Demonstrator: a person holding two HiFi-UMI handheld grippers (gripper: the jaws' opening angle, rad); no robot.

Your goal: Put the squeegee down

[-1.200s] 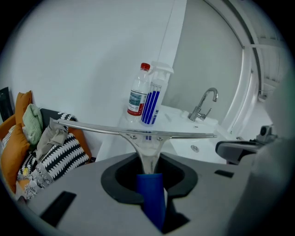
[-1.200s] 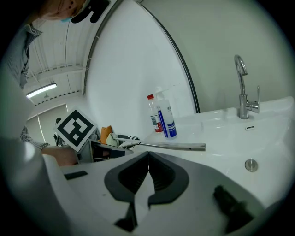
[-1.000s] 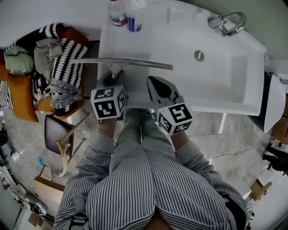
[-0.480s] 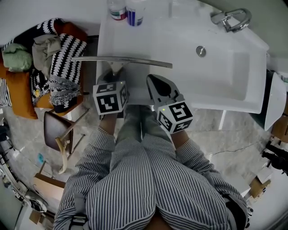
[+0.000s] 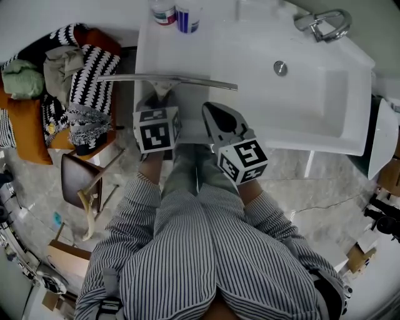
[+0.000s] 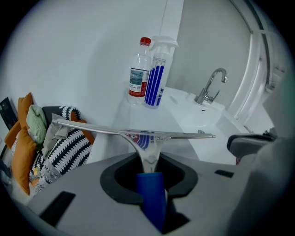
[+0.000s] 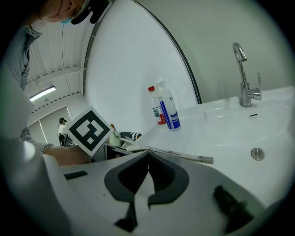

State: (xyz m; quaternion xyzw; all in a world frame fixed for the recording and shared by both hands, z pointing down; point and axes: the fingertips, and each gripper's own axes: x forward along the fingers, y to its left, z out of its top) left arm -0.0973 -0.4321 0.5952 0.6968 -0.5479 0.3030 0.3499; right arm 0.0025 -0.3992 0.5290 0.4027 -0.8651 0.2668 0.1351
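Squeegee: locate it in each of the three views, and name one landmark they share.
Head view: upper centre-left; the squeegee blade lies across the left end of the sink top, ahead of the left gripper.
Left gripper view: centre; squeegee, blue handle clamped in the jaws, blade level beyond.
Right gripper view: centre; squeegee blade just past the shut right gripper.
Shared landmark: blue-striped spray bottle, beyond the blade in all three.
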